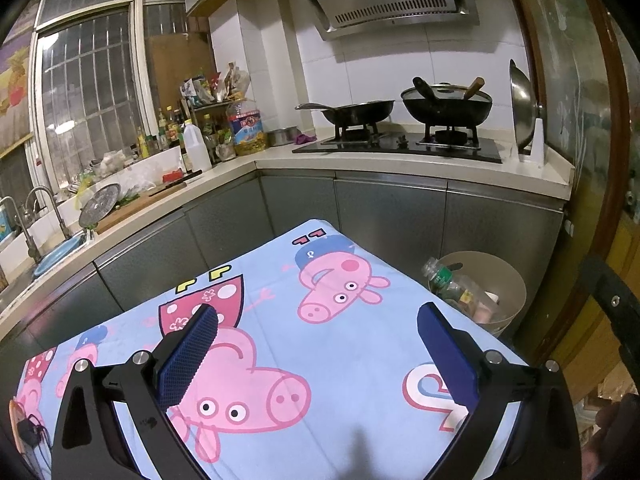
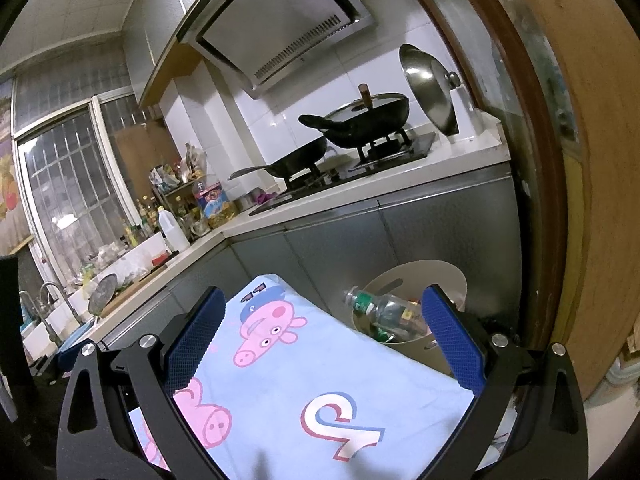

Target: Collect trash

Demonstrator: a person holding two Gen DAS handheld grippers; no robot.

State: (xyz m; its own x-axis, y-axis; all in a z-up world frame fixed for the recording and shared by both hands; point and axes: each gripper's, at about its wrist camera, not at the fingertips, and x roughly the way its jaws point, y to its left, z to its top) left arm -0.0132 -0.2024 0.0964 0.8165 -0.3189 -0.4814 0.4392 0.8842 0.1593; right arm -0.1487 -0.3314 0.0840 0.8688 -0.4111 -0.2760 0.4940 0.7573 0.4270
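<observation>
Holding plastic bottle (image 2: 382, 310) and scraps, beige bin (image 2: 444, 280) beside cloth (image 2: 320, 380)

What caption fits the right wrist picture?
Open right gripper above the cartoon pig cloth, bin holding a plastic bottle beyond.

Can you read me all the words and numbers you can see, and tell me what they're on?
"2": on the blue cap of the cartoon pig printed on the cloth.
Big pink and blue number on the cloth: partly hidden.
Oil jug label: too blurred.
Green label on the bottle in the trash bin: too small.
</observation>
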